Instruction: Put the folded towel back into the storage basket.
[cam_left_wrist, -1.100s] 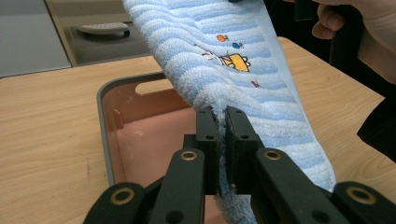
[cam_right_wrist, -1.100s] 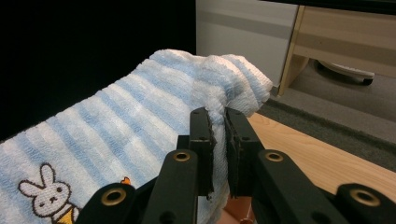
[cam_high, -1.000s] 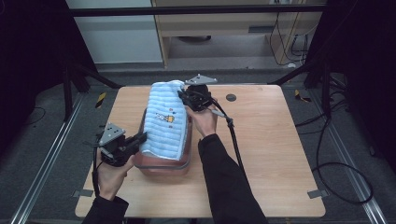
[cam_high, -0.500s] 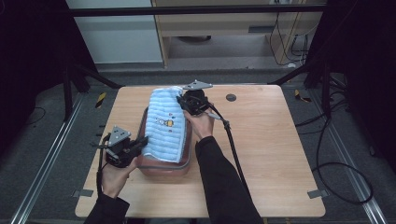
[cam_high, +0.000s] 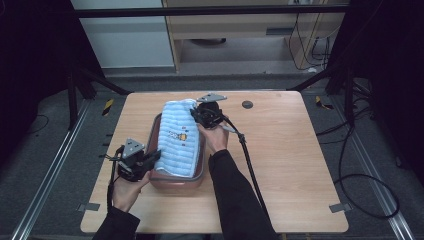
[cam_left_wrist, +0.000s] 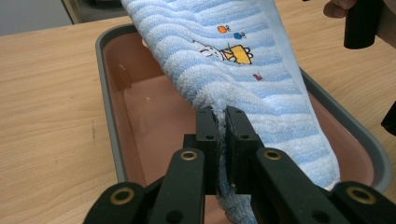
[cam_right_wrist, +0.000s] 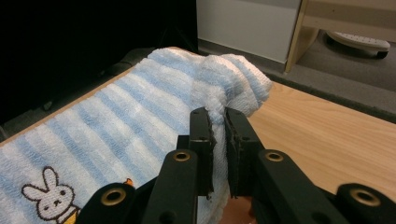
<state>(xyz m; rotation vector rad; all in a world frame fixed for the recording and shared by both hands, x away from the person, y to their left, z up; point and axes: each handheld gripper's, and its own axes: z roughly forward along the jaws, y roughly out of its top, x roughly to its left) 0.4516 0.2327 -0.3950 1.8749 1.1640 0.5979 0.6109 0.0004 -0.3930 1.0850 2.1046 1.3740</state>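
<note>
The striped towel (cam_high: 181, 142), soft, light and limp, sags over the pink tray (cam_high: 197, 175) at frame centre; each hand-held gripper, left (cam_left_wrist: 221, 125) and right (cam_right_wrist: 218, 122), pinches a bunched end, the surest hold

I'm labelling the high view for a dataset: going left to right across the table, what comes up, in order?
Left gripper clamped on the towel's near corner → pink tray → blue striped towel draped over it → right gripper pinching the towel's far corner → small dark disc on the wooden table.
</note>
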